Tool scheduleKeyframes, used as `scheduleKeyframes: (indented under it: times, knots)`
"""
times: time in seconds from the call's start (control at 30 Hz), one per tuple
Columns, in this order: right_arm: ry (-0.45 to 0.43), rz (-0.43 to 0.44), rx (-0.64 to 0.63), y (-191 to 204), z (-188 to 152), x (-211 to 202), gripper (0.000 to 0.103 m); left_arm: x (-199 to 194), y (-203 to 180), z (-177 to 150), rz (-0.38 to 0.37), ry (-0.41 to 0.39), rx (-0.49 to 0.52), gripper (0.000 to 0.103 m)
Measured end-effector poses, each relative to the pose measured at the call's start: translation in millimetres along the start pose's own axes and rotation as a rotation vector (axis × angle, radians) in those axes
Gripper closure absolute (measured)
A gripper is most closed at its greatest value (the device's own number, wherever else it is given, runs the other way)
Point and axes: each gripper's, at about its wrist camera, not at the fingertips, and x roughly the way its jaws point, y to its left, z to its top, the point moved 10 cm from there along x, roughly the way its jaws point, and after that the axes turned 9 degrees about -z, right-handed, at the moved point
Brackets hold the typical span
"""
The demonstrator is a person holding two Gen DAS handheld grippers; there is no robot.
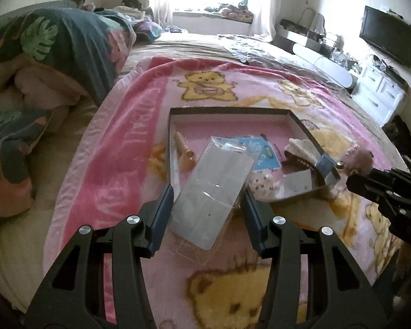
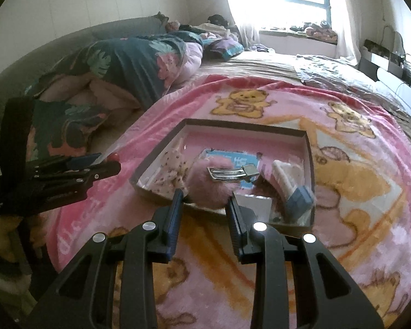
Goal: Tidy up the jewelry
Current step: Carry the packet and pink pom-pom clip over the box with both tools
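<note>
My left gripper (image 1: 207, 192) is shut on a clear plastic zip bag (image 1: 213, 181), which hangs tilted above the near edge of a shallow dark-rimmed tray (image 1: 227, 110). My right gripper (image 2: 205, 194) is shut on a fluffy pink pom-pom hair clip (image 2: 205, 185); the clip's metal clasp (image 2: 227, 172) faces up, over the tray's (image 2: 243, 126) near side. The right gripper (image 1: 354, 182) with the pom-pom (image 1: 360, 155) shows at the right of the left wrist view. At the left of the right wrist view, the left gripper (image 2: 109, 164) is seen side-on.
In the tray lie a beige hair claw (image 1: 185, 150), a white hair claw (image 2: 285, 178), a blue card (image 2: 233, 159), a polka-dot bow (image 2: 172, 172) and a blue-grey piece (image 2: 301, 197). The tray rests on a pink bear blanket (image 1: 123, 142) on a bed. A rumpled quilt (image 1: 68, 44) lies left.
</note>
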Motion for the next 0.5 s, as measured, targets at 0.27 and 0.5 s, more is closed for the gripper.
scheduleKeyframes:
  times: [0.27, 0.5]
  knots:
    - [-0.011, -0.035, 0.015, -17.9, 15.0, 9.0, 0.073, 18.9, -7.6, 19.0, -0.013, -0.001, 0.01, 0.062]
    - [-0.014, -0.078, 0.027, -40.3, 25.0, 21.0, 0.073, 38.7, -9.4, 22.1, -0.016, 0.02, 0.006, 0.062]
